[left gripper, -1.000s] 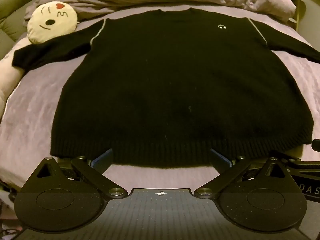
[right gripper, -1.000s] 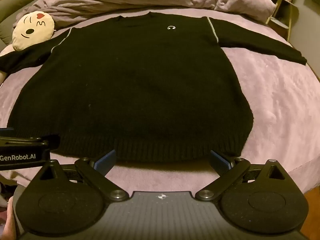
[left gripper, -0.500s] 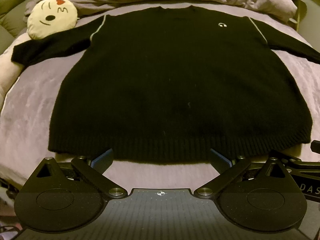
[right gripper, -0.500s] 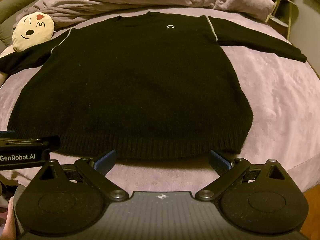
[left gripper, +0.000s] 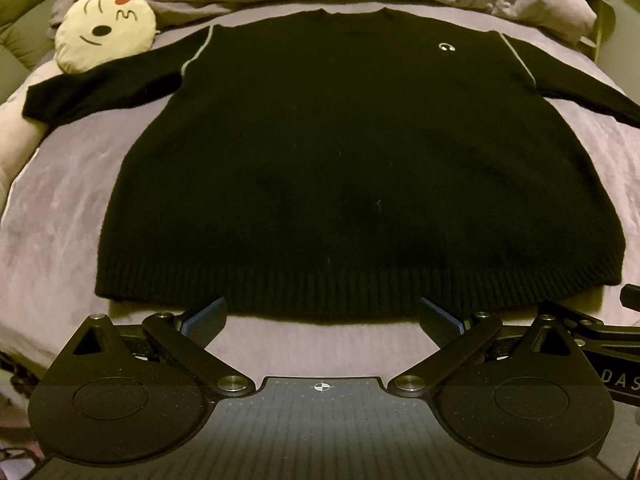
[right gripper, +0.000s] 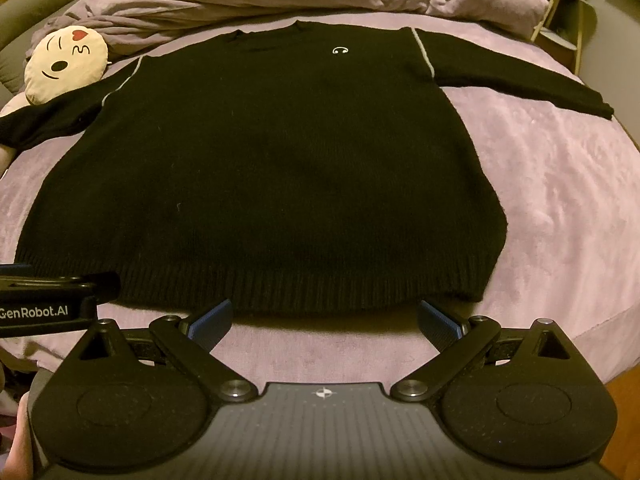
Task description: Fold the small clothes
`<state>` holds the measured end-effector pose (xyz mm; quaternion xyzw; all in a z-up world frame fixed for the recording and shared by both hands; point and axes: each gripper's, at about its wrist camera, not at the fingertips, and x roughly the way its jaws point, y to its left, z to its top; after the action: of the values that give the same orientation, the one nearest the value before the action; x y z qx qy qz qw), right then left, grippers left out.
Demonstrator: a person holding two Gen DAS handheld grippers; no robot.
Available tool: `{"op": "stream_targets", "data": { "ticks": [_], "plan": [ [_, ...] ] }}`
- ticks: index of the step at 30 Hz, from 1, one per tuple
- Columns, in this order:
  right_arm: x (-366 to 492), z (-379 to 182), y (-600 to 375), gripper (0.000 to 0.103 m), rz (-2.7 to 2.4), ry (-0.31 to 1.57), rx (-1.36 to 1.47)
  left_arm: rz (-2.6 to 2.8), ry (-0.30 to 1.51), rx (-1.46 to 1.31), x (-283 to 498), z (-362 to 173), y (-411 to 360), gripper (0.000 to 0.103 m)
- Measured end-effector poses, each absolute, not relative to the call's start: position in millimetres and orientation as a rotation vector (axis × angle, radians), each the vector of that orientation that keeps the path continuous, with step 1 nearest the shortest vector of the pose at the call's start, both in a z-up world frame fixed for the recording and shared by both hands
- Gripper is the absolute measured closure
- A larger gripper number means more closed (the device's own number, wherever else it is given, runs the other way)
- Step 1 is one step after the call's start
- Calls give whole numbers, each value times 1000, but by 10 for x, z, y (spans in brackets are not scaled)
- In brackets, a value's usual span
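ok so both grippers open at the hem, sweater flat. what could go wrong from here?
1. The left sleeve lies against the emoji pillow; folding it in may drag the pillow.
2. Both hand-held grippers, left and right, sit just short of the ribbed hem; a deep pinch could catch the purple bedspread too.
3. The sweater is dark in dim light, so edges are hard to track.

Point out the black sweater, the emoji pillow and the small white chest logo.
black sweater (left gripper: 352, 184), left wrist view, middle of the body.
emoji pillow (left gripper: 104, 32), left wrist view, centre of its face.
white chest logo (right gripper: 340, 50), right wrist view, on the embroidered mark.
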<state>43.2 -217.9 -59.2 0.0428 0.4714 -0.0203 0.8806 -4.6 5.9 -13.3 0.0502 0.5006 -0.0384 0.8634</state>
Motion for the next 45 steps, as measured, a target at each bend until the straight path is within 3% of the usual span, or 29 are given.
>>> {"op": "stream_targets", "data": {
  "ticks": [45],
  "plan": [
    [424, -620, -2311, 4, -26, 968, 150, -77, 1076, 95, -12, -162, 27, 0]
  ]
}}
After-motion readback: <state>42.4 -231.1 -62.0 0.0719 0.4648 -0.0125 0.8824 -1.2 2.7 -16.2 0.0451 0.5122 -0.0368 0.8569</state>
